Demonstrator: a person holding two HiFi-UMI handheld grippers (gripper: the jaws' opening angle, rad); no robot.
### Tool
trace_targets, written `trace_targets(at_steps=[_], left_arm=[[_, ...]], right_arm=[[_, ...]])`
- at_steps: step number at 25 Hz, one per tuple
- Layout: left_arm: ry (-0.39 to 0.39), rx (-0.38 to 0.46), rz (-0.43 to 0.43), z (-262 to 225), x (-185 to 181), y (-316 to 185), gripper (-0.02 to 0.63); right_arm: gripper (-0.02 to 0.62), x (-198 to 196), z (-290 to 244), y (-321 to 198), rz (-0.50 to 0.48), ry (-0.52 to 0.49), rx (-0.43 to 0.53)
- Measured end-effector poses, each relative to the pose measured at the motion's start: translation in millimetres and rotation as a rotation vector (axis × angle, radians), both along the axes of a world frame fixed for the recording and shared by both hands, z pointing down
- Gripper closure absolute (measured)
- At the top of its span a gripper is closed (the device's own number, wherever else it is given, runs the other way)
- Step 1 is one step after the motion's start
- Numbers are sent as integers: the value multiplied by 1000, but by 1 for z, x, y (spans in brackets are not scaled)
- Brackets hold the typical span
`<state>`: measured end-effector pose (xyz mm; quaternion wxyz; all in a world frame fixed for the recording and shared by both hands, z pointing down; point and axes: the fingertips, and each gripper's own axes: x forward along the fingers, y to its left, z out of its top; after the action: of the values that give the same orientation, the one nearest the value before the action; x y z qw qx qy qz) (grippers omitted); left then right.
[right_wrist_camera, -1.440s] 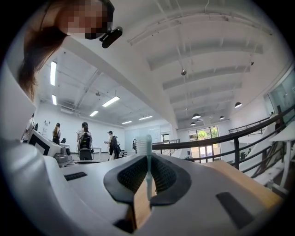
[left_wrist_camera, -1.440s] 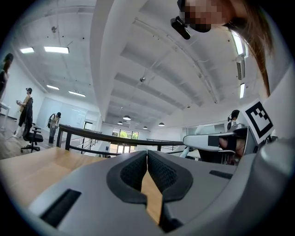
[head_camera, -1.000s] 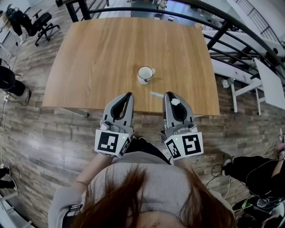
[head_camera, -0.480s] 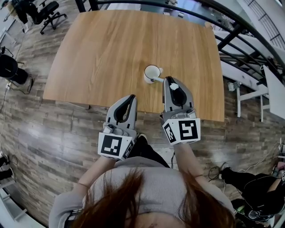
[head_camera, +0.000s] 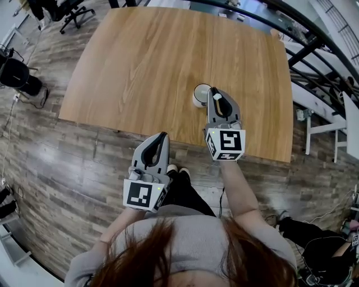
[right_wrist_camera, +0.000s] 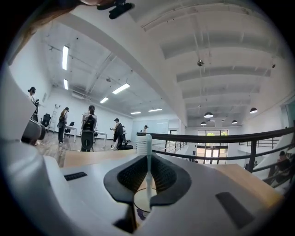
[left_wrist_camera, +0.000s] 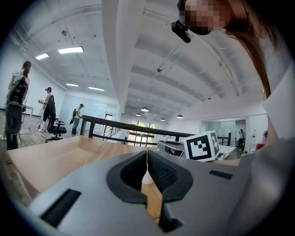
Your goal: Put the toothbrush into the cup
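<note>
A white cup [head_camera: 199, 95] stands on the wooden table [head_camera: 140, 61] near its front edge. My right gripper [head_camera: 212, 91] is right beside the cup, its tips at the rim, shut on a white toothbrush [right_wrist_camera: 148, 152]. The brush stands upright between the pads, bristles on top, and the cup's mouth [right_wrist_camera: 140, 199] shows just below and ahead of the jaws. My left gripper [head_camera: 163, 135] hangs in front of the table's edge, over the floor, shut with nothing in it. In the left gripper view its jaws [left_wrist_camera: 146, 155] meet at the tips.
A black railing [head_camera: 314, 45] runs behind and to the right of the table. Office chairs [head_camera: 67, 8] stand at the far left on the wood floor. The right gripper's marker cube [left_wrist_camera: 203, 146] shows in the left gripper view. People stand far off in the room.
My right gripper has moved forward over the table with the toothbrush, up to the cup. My left gripper has drawn back from the table's edge and sunk a little.
</note>
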<state>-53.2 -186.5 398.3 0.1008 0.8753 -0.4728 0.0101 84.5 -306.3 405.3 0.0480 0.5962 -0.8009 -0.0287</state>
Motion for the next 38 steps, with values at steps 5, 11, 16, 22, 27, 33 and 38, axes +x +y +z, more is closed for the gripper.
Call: trace_targets(at_steps=[5,11,16,22,27,33,38], left_arm=[[-9,-8,-25,4,-10,0,598],[-28,-33,-52,12,-28,5,598],[-38,-42,-59,19,-36,7,598],[-37,-51,-56,19,-34,8,598],[-37,-54,-57,20,-34,10,598],[-37,-62,-52,20,-27,10,598],[-17,-63,-56,18,-23,10,598]], right_arm=[[561,0,27,-20,6,18,-31],[561,3,46,-31,28,18,-65],[561,1,53,-32,24,27,-61],[561,1,59,-30,15,40,-63],[561,-2,63,-26,6,52,-60],[561,-1,64,-19,-17,67,-57],[561,-2,66,-13,-18,86,-54]])
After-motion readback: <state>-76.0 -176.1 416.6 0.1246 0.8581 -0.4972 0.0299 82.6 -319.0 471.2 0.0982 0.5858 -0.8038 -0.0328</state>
